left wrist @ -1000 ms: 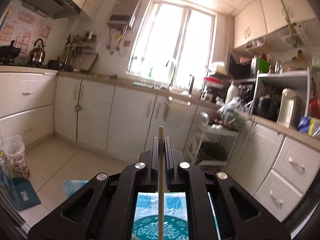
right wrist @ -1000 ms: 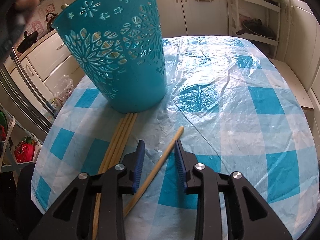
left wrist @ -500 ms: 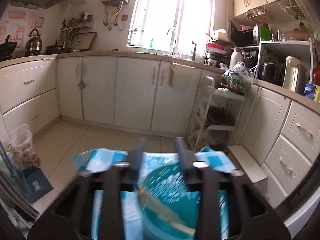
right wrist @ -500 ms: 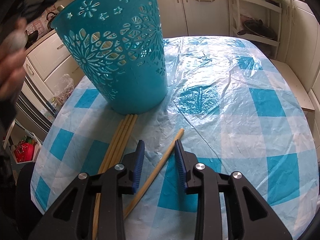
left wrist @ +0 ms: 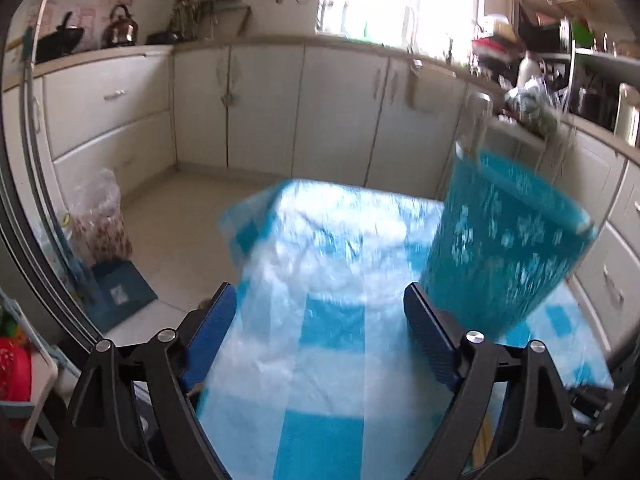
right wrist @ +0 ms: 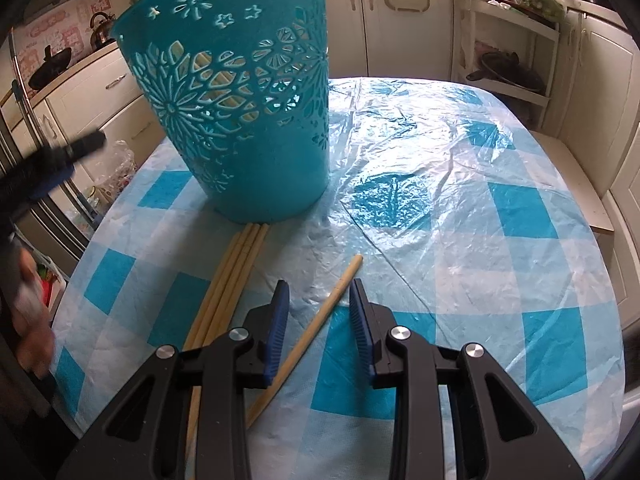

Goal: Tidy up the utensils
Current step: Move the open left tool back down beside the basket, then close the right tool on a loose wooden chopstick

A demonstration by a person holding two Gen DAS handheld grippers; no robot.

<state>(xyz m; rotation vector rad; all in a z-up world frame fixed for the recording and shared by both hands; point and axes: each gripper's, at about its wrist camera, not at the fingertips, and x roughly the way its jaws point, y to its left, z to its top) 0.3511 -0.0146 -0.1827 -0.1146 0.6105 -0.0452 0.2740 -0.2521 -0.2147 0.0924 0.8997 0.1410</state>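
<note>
A teal perforated basket (right wrist: 244, 92) stands on the blue-and-white checked table (right wrist: 460, 240), with pale chopsticks showing through its holes. A single wooden chopstick (right wrist: 320, 320) lies slantwise between the blue pads of my right gripper (right wrist: 318, 298), which hovers over it, jaws parted and not pressing. A bundle of several chopsticks (right wrist: 228, 280) lies left of it, tips at the basket's foot. In the left wrist view my left gripper (left wrist: 320, 316) is wide and still opening, empty, over the table left of the blurred basket (left wrist: 508, 248).
White kitchen cabinets (left wrist: 260, 108) and a tiled floor (left wrist: 172, 208) lie beyond the table. A wire rack (right wrist: 512, 52) with a pan stands at the far right. A plastic bag (left wrist: 100, 220) sits on the floor. A blurred hand (right wrist: 32, 320) shows at the left edge.
My left gripper held one chopstick upright, then tipped down, let it go into the basket and swung left and lower, jaws spreading wide. The right gripper has not moved.
</note>
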